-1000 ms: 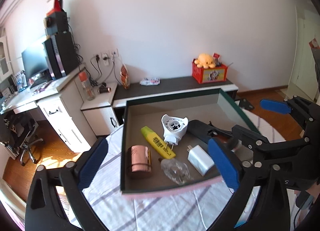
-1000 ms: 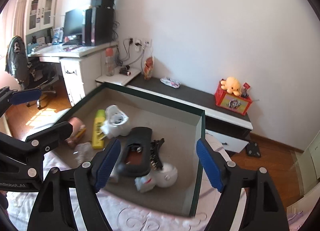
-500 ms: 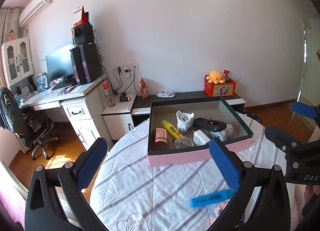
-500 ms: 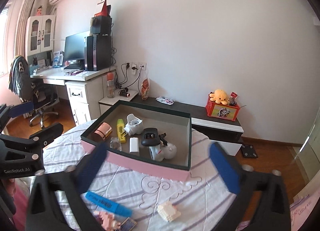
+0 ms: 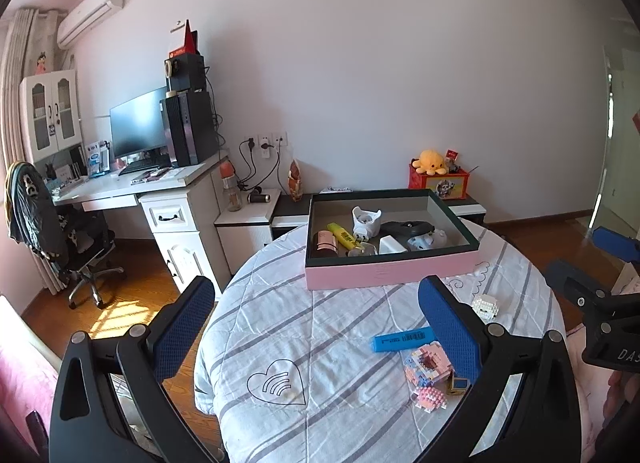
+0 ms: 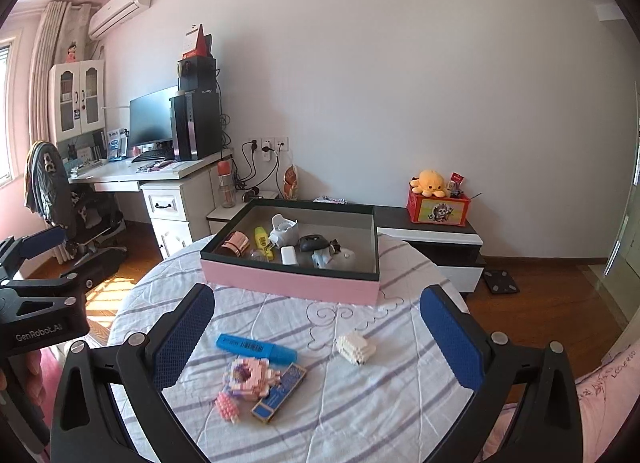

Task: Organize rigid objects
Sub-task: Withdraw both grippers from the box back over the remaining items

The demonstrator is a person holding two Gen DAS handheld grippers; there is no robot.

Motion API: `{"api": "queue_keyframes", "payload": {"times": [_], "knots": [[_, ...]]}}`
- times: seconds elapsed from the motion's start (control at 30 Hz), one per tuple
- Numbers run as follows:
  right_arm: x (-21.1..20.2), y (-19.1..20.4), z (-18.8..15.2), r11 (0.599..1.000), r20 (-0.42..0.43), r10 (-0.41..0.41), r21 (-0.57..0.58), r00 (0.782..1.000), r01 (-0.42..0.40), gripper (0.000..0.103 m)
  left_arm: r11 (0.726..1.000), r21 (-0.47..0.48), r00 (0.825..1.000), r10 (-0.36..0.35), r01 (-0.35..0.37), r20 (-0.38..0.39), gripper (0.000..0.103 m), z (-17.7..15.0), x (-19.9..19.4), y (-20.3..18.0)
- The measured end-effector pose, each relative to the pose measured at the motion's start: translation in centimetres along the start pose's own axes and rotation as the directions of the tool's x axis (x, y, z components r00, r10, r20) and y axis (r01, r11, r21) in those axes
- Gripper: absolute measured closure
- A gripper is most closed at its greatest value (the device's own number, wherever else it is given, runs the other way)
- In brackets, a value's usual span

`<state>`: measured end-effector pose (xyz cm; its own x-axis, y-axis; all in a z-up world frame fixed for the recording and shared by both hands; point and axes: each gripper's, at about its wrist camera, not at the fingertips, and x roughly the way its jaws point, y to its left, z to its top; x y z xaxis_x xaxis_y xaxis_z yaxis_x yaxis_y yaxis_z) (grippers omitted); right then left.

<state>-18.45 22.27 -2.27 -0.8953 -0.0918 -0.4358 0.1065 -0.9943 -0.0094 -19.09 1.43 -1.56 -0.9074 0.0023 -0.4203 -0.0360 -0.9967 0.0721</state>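
A: Where's the box?
B: At the table's far edge, well beyond both grippers.
A: Grippers?
B: Left gripper and right gripper both gape wide, holding nothing. The marker and 2 block toys lie near the right gripper's fingertips.

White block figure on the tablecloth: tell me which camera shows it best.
The right wrist view. The white block figure lies in the open between the jaws, whole and unobstructed, right of the blue highlighter. In the left wrist view it sits farther off, partly behind the right jaw's edge, and looks smaller.
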Motion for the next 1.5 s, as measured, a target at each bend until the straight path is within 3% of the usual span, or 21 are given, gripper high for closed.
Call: {"api": "queue_keyframes", "payload": {"times": [0.4, 1.03, 1.23, 1.5], "knots": [[-2.7, -0.6, -1.1, 1.000, 0.006, -0.020, 0.024, 1.000, 0.020, 0.000, 1.000, 0.011, 0.999, 0.007, -0.008, 0.033, 0.000, -0.3, -2.6, 0.0], [-2.4, -1.1, -1.8, 0.999, -0.024, -0.028, 0.031, 0.999, 0.029, 0.000, 0.999, 0.032, 1.000, -0.001, 0.001, -0.003, 0.000, -0.9, -1.4, -1.4], [-1.3, -2.0, -2.5, 0.999, -0.050, -0.028, 0.042, 0.998, 0.030, 0.000, 0.999, 0.053, 0.999, -0.008, 0.010, -0.042, 0.000, -1.7, 0.1, -2.3], [1.5, -4.1, -5.0, 0.995, -0.135, -0.048, 0.076, 0.990, 0.059, 0.000, 0.994, 0.092, 0.983, -0.049, 0.066, -0.175, 0.000, -4.7, 4.2, -4.2]]}}
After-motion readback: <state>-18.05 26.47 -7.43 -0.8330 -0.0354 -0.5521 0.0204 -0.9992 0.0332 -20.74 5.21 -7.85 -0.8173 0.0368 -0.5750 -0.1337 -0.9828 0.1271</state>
